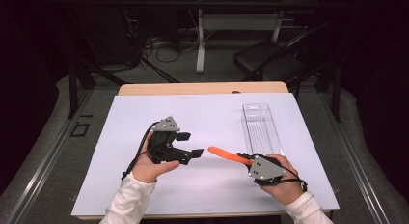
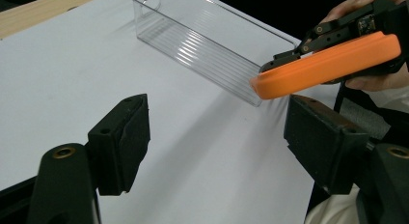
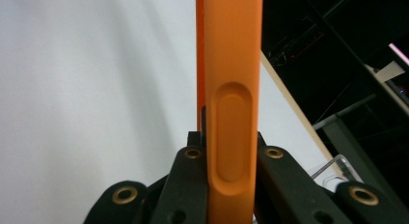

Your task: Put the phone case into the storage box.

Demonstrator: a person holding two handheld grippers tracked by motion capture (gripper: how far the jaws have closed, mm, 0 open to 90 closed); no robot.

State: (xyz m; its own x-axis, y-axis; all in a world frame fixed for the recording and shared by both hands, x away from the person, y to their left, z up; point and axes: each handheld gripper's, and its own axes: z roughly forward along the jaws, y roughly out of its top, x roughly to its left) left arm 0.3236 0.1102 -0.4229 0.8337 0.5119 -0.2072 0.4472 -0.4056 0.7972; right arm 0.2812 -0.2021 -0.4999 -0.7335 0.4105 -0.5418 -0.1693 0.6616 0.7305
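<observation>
orange handle (image 1: 226, 155) clamped in right gripper (image 1: 247, 161), long axis pointing ten o'clock toward left gripper (image 1: 190, 144); left jaws apart, empty, tip just short of them.

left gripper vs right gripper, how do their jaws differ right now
The left gripper has jaws apart with nothing between them; the right gripper is clamped on an orange bar. The left points toward that bar; the right holds it out above the table. Both are hand-held.

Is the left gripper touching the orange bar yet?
Apart. In the left gripper view the left gripper has open jaws with white table between them, and the orange bar hangs above and beyond them, clamped in the right gripper.
</observation>
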